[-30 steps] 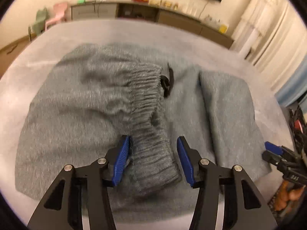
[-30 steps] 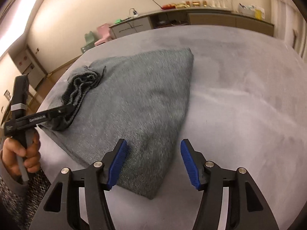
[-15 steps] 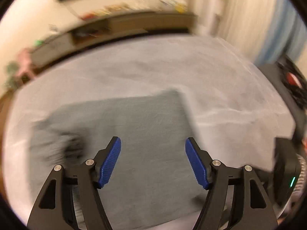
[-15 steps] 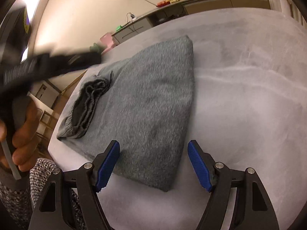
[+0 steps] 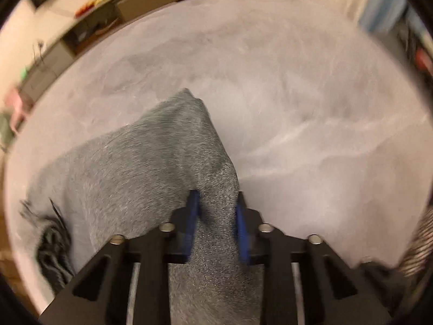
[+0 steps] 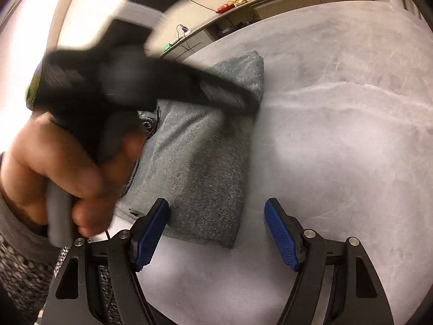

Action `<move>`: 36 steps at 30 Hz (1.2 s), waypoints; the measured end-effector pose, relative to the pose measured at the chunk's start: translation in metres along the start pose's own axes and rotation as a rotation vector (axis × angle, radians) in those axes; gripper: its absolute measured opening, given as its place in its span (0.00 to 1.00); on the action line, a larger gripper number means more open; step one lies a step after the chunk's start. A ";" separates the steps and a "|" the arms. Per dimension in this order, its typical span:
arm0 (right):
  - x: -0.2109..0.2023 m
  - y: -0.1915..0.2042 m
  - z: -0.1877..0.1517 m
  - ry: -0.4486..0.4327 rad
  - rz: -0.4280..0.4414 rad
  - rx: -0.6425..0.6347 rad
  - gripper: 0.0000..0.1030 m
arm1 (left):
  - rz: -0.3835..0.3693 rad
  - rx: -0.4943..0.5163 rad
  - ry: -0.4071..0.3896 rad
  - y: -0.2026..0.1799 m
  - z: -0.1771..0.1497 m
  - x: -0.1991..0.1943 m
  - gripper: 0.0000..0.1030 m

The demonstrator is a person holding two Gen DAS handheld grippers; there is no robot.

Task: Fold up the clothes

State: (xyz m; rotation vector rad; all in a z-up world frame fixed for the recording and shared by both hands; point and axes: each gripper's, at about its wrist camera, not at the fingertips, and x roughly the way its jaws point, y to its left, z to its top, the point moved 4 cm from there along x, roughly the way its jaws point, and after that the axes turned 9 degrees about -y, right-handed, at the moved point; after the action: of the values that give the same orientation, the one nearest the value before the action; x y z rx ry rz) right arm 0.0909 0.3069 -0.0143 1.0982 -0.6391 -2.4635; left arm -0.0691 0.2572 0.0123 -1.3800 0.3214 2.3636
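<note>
The left gripper [image 5: 216,222] is closing on the grey sweatpants' [image 5: 151,168] edge; a shallow bite may slip. The right gripper [image 6: 216,233] gapes empty near the table's [image 6: 338,149] front edge.

two wrist fisheyes, angled down, close over the same grey garment [image 5: 140,168]

The left gripper [image 5: 216,222] points steeply down at the grey garment [image 5: 130,178], its jaws closing with a raised ridge of the fabric between the blue pads [image 5: 192,216]; the cloth lies on a pale grey surface [image 5: 311,94]. The dark ribbed waistband [image 5: 51,246] bunches at the lower left; the picture is blurred
</note>
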 end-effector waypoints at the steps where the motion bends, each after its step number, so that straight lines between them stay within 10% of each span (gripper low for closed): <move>1: 0.004 0.003 0.004 -0.009 0.016 -0.006 0.70 | -0.042 -0.050 -0.019 0.009 0.004 -0.011 0.21; 9: 0.015 0.031 0.047 -0.175 0.172 -0.086 0.64 | -0.340 -0.427 -0.344 0.145 -0.013 -0.171 0.17; 12: 0.035 0.033 0.055 -0.155 0.173 -0.109 0.64 | -0.239 -0.567 -0.473 0.254 -0.066 -0.207 0.26; 14: 0.052 0.041 0.061 -0.121 0.170 -0.138 0.64 | -0.145 -0.718 -0.403 0.322 -0.112 -0.180 0.60; 19: 0.080 0.118 0.067 -0.079 0.207 -0.307 0.64 | -0.148 -0.893 -0.337 0.358 -0.185 -0.129 0.60; 25: 0.164 0.226 0.033 0.011 0.231 -0.641 0.70 | -0.137 -0.900 -0.308 0.342 -0.191 -0.108 0.60; 28: 0.234 0.228 0.021 0.131 0.070 -0.797 0.63 | -0.137 -0.836 -0.308 0.328 -0.182 -0.108 0.60; 33: 0.253 0.132 0.114 0.064 -0.318 -0.748 0.51 | -0.464 -0.710 -0.307 0.262 -0.162 -0.111 0.62; 36: 0.237 0.048 0.173 0.032 -0.494 -0.540 0.51 | -0.383 -0.674 -0.291 0.250 -0.159 -0.106 0.62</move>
State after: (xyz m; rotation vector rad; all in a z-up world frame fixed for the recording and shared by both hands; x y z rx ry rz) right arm -0.1836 0.1928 -0.0270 1.1551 0.3500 -2.7544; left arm -0.0066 -0.0510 0.0274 -1.1680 -0.8145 2.3699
